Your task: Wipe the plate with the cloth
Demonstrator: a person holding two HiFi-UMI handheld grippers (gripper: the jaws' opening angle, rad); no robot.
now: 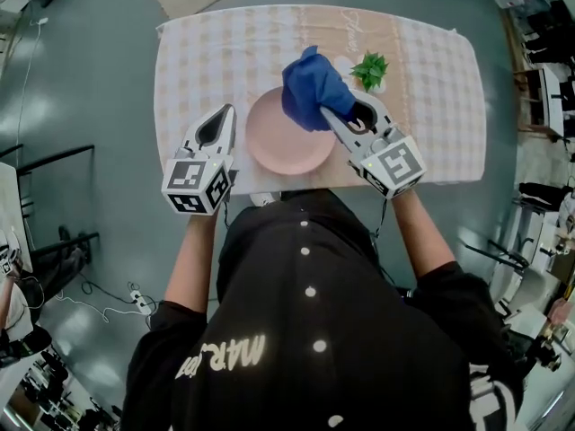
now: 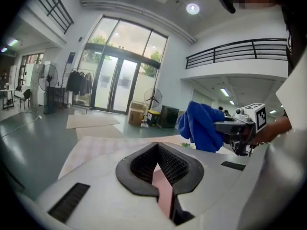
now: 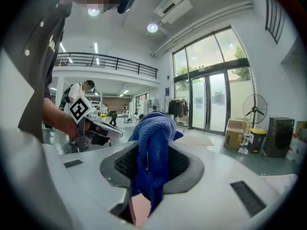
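My right gripper (image 3: 151,163) is clamped on the blue cloth (image 3: 152,145), which bunches up between the jaws and spills over them. In the head view this right gripper (image 1: 338,117) reaches in from the near right, and the cloth (image 1: 310,88) hangs as a loose wad over the far right edge of the pink plate (image 1: 280,140). I cannot tell whether the cloth touches the plate. My left gripper (image 2: 160,169) has its jaws fully together and grips nothing. It sits just beside the plate's left rim, apart from it, as the head view shows (image 1: 224,115).

The plate lies flat on the checked tablecloth (image 1: 431,88), near the table's near edge. A small potted plant (image 1: 369,68) stands just beyond it on the far right.

As I judge it, the cloth is secured, so that step is done. The plate's face looks plain and unmarked, so I cannot say whether it has been wiped. What I would still count as open is bringing the wad down onto the plate and sweeping across it, perhaps steadying the rim with my left.
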